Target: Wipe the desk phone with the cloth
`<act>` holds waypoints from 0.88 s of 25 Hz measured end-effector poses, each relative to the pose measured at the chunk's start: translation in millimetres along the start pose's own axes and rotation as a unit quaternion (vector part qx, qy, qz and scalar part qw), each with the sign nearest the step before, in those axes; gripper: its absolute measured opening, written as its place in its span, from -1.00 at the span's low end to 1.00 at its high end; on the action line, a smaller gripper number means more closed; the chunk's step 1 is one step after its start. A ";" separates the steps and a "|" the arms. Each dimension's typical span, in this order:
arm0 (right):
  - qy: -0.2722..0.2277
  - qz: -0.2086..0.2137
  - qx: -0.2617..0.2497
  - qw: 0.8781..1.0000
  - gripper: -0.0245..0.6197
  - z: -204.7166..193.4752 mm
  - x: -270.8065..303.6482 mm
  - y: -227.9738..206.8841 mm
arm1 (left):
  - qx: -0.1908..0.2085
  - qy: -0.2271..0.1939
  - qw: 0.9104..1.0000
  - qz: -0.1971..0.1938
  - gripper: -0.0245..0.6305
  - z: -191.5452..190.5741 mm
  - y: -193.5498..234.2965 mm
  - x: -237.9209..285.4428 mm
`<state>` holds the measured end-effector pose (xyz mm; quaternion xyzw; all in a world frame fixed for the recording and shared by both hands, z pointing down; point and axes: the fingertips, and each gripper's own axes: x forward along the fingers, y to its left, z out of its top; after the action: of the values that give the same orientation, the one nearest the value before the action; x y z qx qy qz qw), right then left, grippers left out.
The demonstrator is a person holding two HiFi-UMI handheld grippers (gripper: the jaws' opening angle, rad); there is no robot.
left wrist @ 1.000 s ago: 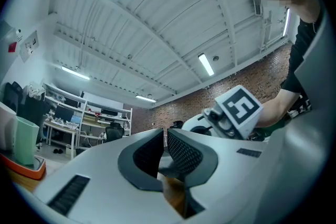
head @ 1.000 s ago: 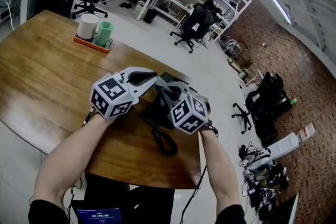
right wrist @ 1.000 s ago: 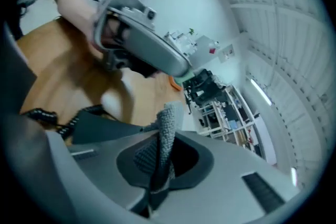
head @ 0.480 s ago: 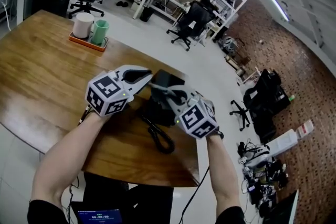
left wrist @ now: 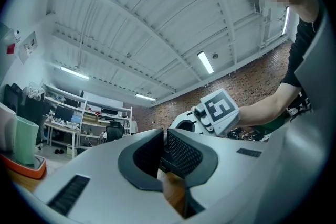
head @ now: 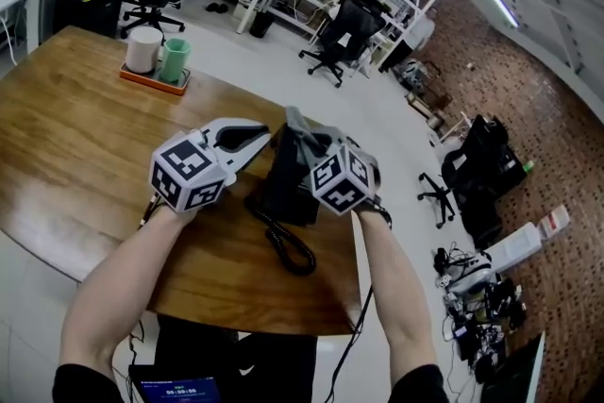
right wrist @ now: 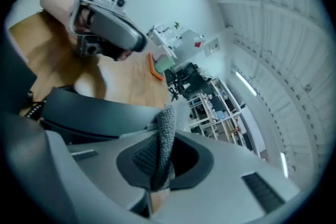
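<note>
The black desk phone (head: 286, 187) sits near the right edge of the wooden table (head: 75, 156), its coiled cord (head: 289, 250) trailing toward me. My right gripper (head: 304, 139) hovers over the phone's far end, shut on a grey cloth (head: 300, 129). In the right gripper view the cloth (right wrist: 167, 131) stands folded between the pads, above the phone's dark body (right wrist: 94, 110). My left gripper (head: 264, 137) rests at the phone's far left corner. Its jaws are together with only a sliver between them, and nothing shows between the pads (left wrist: 181, 152).
An orange tray (head: 151, 78) with a white cup (head: 142, 49) and a green cup (head: 174, 59) stands at the table's far side. The table's right edge (head: 359, 269) runs just beyond the phone. Office chairs and shelving stand on the floor behind.
My right gripper has swept with the cloth from the phone's near right side up toward its far end. The left gripper has stayed almost in place.
</note>
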<state>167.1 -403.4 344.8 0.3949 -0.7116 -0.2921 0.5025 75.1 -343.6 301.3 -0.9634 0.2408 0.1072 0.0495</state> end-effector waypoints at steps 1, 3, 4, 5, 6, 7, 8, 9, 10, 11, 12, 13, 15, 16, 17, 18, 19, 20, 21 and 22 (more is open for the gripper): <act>-0.001 0.018 -0.017 1.000 -0.85 2.2 -5.4 11.6 | 0.001 0.001 1.000 0.000 -0.87 -0.3 1.7 -0.9; -0.006 0.057 -0.051 0.997 -0.85 7.7 -22.0 39.9 | 0.001 0.002 1.000 0.000 -0.87 -1.4 3.3 -1.9; -0.008 0.077 -0.065 0.995 -0.85 7.5 -31.9 55.9 | 0.001 0.003 1.000 0.000 -0.87 -1.9 3.2 -1.9; -0.011 0.096 -0.080 0.992 -0.85 7.1 -42.2 72.5 | 0.000 0.004 1.000 -0.001 -0.87 -2.4 2.9 -1.9; -0.015 0.116 -0.097 0.988 -0.85 7.9 -53.0 89.2 | 0.000 0.005 1.000 -0.001 -0.87 -2.9 2.9 -1.8; -0.021 0.138 -0.117 0.983 -0.85 9.9 -64.3 106.0 | 0.000 0.006 1.000 -0.001 -0.87 -3.3 3.1 -1.8; -0.027 0.164 -0.137 0.977 -0.85 11.7 -75.7 122.8 | 0.000 0.008 1.000 -0.001 -0.87 -4.1 3.4 -1.8; -0.030 0.192 -0.157 0.968 -0.85 11.6 -86.7 139.1 | 0.000 0.009 1.000 -0.001 -0.87 -5.0 3.6 -1.8; -0.030 0.220 -0.174 0.959 -0.85 9.3 -96.8 153.5 | 0.001 0.010 1.000 -0.001 -0.87 -6.0 3.6 -1.8; -0.029 0.245 -0.187 0.951 -0.85 5.6 -105.1 163.7 | 0.001 0.011 1.000 -0.002 -0.87 -6.8 3.4 -1.8; -0.031 0.259 -0.189 0.947 -0.85 2.9 -110.3 166.6 | 0.002 0.012 1.000 -0.002 -0.87 -7.4 3.2 -1.5; -0.038 0.257 -0.175 0.950 -0.85 2.7 -110.9 159.5 | 0.003 0.012 1.000 -0.003 -0.87 -7.7 3.0 -1.3; -0.063 0.197 -0.100 0.973 -0.85 10.4 -98.2 115.3 | 0.002 0.010 1.000 -0.005 -0.87 -7.8 3.3 -1.5; -0.072 0.146 -0.053 0.985 -0.85 14.4 -86.8 83.6 | 0.002 0.010 1.000 -0.005 -0.87 -7.9 3.7 -2.1; -0.074 0.090 -0.011 0.993 -0.85 15.5 -73.8 51.5 | 0.001 0.009 1.000 -0.005 -0.87 -8.1 4.2 -2.5; -0.069 0.038 0.023 0.997 -0.85 13.2 -60.7 23.1 | 0.001 0.008 1.000 -0.004 -0.87 -8.3 4.6 -2.5; -0.061 -0.002 0.048 0.997 -0.85 8.5 -48.4 0.7 | 0.001 0.007 1.000 -0.004 -0.87 -8.6 4.5 -2.2; -0.051 -0.031 0.066 0.996 -0.85 3.0 -37.1 -15.5 | 0.001 0.007 1.000 -0.003 -0.87 -8.7 3.8 -1.6; -0.042 -0.049 0.078 0.995 -0.85 -2.6 -26.5 -26.1 | 0.000 0.006 1.000 -0.003 -0.87 -8.5 2.8 -1.0; -0.032 -0.057 0.082 0.994 -0.85 -7.8 -16.4 -31.7 | 0.000 0.005 1.000 -0.003 -0.87 -8.0 1.9 -0.5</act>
<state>186.0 -405.9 313.7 0.4650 -0.7254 -0.2731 0.4278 75.2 -346.2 309.2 -0.9645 0.2386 0.1019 0.0481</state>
